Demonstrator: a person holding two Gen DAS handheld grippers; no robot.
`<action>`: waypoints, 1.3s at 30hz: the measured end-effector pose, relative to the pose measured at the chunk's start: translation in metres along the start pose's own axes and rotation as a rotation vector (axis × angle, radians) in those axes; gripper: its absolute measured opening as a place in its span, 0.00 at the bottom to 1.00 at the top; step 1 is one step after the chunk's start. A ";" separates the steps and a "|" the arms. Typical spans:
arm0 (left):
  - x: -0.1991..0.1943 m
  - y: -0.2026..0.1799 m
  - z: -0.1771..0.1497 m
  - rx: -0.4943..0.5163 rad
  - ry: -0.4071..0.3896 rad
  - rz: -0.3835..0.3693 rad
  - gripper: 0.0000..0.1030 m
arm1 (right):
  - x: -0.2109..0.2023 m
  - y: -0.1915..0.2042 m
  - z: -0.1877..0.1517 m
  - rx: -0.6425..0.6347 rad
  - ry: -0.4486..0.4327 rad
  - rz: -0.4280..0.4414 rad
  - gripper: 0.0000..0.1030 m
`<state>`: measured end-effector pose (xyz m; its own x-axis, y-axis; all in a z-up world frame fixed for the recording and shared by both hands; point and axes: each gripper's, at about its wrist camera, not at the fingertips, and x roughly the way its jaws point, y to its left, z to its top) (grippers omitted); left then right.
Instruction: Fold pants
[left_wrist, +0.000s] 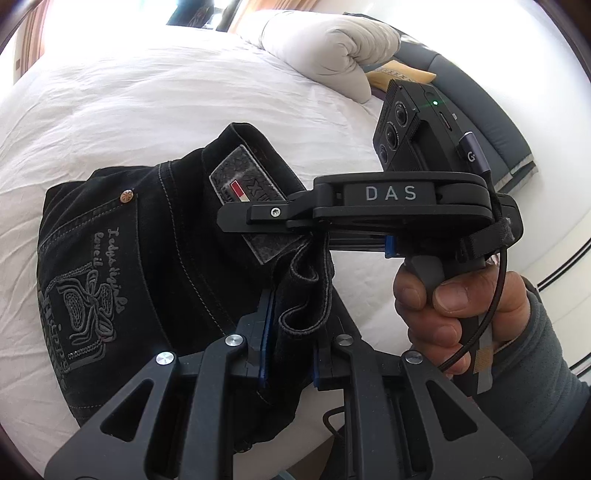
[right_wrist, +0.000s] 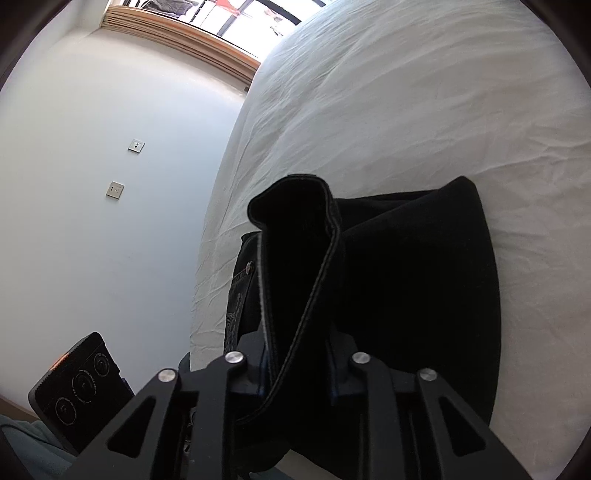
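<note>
Black pants (left_wrist: 155, 266) lie bunched on the white bed (left_wrist: 129, 110), pocket embroidery up. Left claw (left_wrist: 291, 347) pinches a hem fold; right claw (right_wrist: 299, 365) clamps a hem too. Open sheet beyond; the right wrist view shows the bed's edge and bare wall (right_wrist: 92, 166).

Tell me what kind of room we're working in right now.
Most likely a bedroom, perhaps a hotel room. The black pants lie on a wide bed with a white sheet, a rolled white pillow sits near its far end, and a curtained window lights the plain wall.
</note>
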<state>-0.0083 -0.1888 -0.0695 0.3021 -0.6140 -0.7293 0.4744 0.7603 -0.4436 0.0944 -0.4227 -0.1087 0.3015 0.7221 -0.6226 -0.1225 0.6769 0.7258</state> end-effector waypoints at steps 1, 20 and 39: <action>0.005 -0.004 0.001 0.007 0.004 0.004 0.14 | -0.004 -0.002 0.001 -0.003 -0.003 -0.002 0.22; 0.059 -0.059 -0.008 0.025 0.107 -0.056 0.68 | 0.018 -0.062 0.011 0.129 -0.002 0.024 0.37; 0.002 0.022 -0.012 -0.139 -0.056 -0.010 0.74 | -0.011 -0.017 -0.080 0.098 -0.091 -0.215 0.35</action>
<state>-0.0074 -0.1704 -0.0872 0.3456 -0.6299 -0.6955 0.3599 0.7735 -0.5217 0.0172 -0.4307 -0.1372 0.3952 0.5439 -0.7403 0.0444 0.7936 0.6068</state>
